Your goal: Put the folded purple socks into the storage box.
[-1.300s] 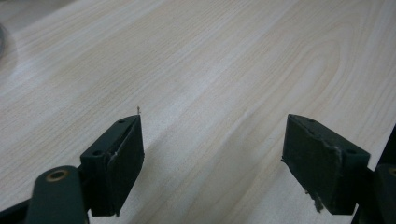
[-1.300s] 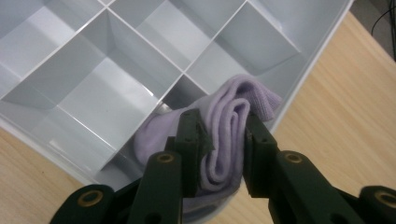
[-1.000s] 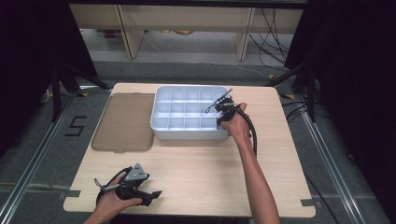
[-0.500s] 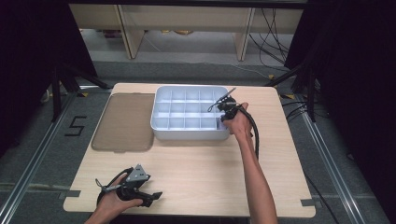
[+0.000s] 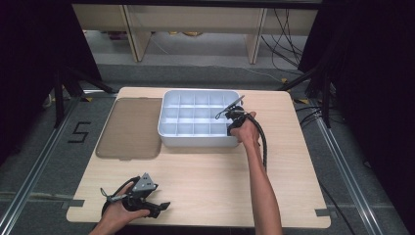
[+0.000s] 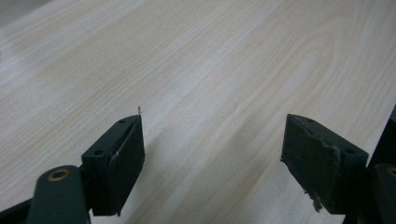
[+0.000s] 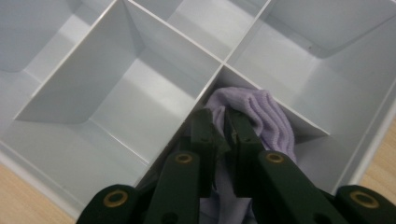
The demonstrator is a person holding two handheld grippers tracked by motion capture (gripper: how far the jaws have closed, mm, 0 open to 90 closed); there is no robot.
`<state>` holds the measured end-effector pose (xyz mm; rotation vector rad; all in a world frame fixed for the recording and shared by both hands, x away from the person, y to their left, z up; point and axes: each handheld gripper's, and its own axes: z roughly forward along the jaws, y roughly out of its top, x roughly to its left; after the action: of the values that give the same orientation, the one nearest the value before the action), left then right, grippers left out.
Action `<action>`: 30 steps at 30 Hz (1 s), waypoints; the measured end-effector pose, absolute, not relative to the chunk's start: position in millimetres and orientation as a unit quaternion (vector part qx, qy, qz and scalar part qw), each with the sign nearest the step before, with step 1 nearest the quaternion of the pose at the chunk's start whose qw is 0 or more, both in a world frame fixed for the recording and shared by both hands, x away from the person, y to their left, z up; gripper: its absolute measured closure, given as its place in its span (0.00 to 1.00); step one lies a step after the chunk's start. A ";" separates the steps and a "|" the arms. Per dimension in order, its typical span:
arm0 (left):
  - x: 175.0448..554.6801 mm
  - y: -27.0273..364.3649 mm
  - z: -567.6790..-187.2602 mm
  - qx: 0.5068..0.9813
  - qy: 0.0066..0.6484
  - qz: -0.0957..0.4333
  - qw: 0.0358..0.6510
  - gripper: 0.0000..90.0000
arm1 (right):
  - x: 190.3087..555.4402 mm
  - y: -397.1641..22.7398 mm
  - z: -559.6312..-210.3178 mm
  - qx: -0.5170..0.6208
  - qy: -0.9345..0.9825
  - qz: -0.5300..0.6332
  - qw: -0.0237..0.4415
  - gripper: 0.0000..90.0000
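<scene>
Brown lid (image 5: 129, 128) lies flat at table (image 5: 205, 176) left, touching the left wall of the tray (image 5: 195, 141).

Left hand (image 5: 117, 215) enters from the bottom edge at the near left corner, wrapped around the left claw (image 5: 159, 208). Claw lies low over the wood, jaws pointing right along the near edge, grey plate (image 5: 145, 184) on top, cable (image 5: 111, 195) looping back to the left. In the left gripper view the left claw (image 6: 212, 158) is wide apart, nothing between the jaws, bare wood grain under them; jaw tips just above or on the surface, can't tell which.

White tray sits at table centre-back, divided into a grid of compartments.

Right forearm (image 5: 262, 188) reaches up from the bottom edge, extended nearly straight, slightly tilted left. Right hand (image 5: 244, 129) sits at the tray's near right corner, wrist bent down toward it, holding the right claw (image 5: 230, 122), which tips down into the tray. Cable (image 5: 264, 142) trails along the forearm's right side.

In the right gripper view the right claw (image 7: 219, 128) is narrow, pinching a lilac cloth (image 7: 266, 116). Cloth is bunched inside the corner compartment by the tray's outer wall, pressed against the divider where the partitions cross. Neighbouring compartments show bare white floors.
</scene>
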<state>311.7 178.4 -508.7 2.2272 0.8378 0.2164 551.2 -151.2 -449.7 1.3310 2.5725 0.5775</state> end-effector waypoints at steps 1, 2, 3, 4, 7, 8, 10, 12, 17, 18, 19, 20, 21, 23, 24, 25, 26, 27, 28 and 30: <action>311.6 178.1 -508.9 0.867 0.327 0.083 0.367 0.23 | 551.1 -152.2 -447.9 0.446 0.868 0.193 0.099 0.92; 311.9 178.2 -509.0 0.868 0.327 0.085 0.365 0.23 | 549.8 -152.1 -444.8 0.451 0.867 0.185 0.106 0.91; 312.6 178.4 -508.8 0.870 0.320 0.088 0.365 0.23 | 549.5 -153.5 -442.7 0.451 0.866 0.189 0.103 0.90; 312.5 178.3 -508.7 0.871 0.318 0.086 0.364 0.23 | 549.1 -154.3 -440.9 0.453 0.863 0.195 0.111 0.89; 312.5 177.3 -509.7 0.869 0.325 0.086 0.363 0.23 | 544.0 -156.2 -429.3 0.449 0.862 0.207 0.114 0.86; 312.8 177.7 -509.4 0.871 0.321 0.086 0.361 0.23 | 543.5 -157.9 -425.5 0.444 0.863 0.210 0.120 0.85; 312.8 177.9 -509.1 0.872 0.317 0.089 0.362 0.23 | 540.6 -160.8 -418.0 0.445 0.859 0.217 0.132 0.83; 311.7 177.1 -508.9 0.868 0.320 0.085 0.370 0.23 | 538.5 -163.9 -413.2 0.445 0.856 0.226 0.137 0.83; 312.8 178.5 -508.4 0.871 0.318 0.090 0.364 0.23 | 534.8 -172.8 -406.9 0.452 0.849 0.235 0.141 0.82; 312.5 178.3 -508.5 0.870 0.322 0.089 0.364 0.23 | 533.4 -174.2 -404.9 0.450 0.848 0.242 0.144 0.82; 312.2 177.9 -509.0 0.866 0.329 0.085 0.366 0.23 | 532.4 -174.2 -404.0 0.453 0.846 0.243 0.142 0.82; 312.1 178.1 -508.6 0.867 0.327 0.083 0.366 0.23 | 531.0 -174.9 -401.7 0.447 0.847 0.246 0.146 0.82; 313.4 179.2 -508.3 0.870 0.322 0.090 0.362 0.23 | 530.2 -175.1 -400.6 0.445 0.847 0.250 0.148 0.82; 313.3 179.3 -508.4 0.869 0.321 0.087 0.366 0.23 | 526.3 -174.6 -396.4 0.445 0.846 0.256 0.146 0.82; 313.1 178.8 -508.8 0.867 0.324 0.087 0.369 0.23 | 525.4 -174.5 -395.5 0.437 0.848 0.259 0.153 0.82; 313.1 178.9 -508.7 0.867 0.323 0.086 0.369 0.23 | 524.2 -173.8 -394.6 0.440 0.846 0.259 0.153 0.82; 313.0 178.7 -508.8 0.866 0.324 0.086 0.371 0.23 | 523.7 -173.8 -393.6 0.433 0.847 0.264 0.157 0.82; 312.9 178.6 -508.8 0.866 0.324 0.086 0.371 0.23 | 522.8 -173.3 -392.6 0.434 0.847 0.265 0.159 0.82; 313.0 178.7 -508.8 0.866 0.324 0.086 0.370 0.23 | 520.6 -172.2 -391.1 0.435 0.847 0.265 0.155 0.82; 313.0 178.8 -508.7 0.866 0.324 0.086 0.371 0.23 | 519.2 -171.1 -389.8 0.429 0.848 0.267 0.158 0.82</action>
<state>313.0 178.8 -508.7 2.2218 0.8302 0.2216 519.2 -171.1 -389.8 1.2258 2.4262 0.7646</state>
